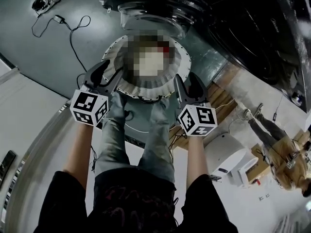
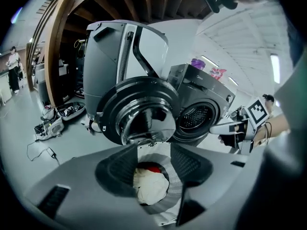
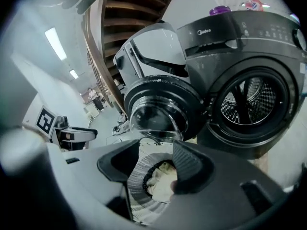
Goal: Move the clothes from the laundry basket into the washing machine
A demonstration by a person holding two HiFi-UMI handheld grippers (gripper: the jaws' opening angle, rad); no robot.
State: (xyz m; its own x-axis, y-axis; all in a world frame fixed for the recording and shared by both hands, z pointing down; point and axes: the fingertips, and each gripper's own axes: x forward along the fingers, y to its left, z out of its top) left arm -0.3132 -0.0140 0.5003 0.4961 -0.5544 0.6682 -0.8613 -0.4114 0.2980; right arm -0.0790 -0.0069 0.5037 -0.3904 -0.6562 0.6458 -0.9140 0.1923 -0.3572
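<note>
We hold the left claw and right claw wide and empty over the basket to grab the clothes below

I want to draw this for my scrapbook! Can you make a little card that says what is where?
Laundry basket: on the floor in front of the washing machine
Inside basket: white cloth, something red beside it
Washer door: open
Drum: no clothes seen inside
Left gripper: by the basket's left rim, jaws apart, holding nothing
Right gripper: by the basket's right rim, jaws apart, holding nothing
</note>
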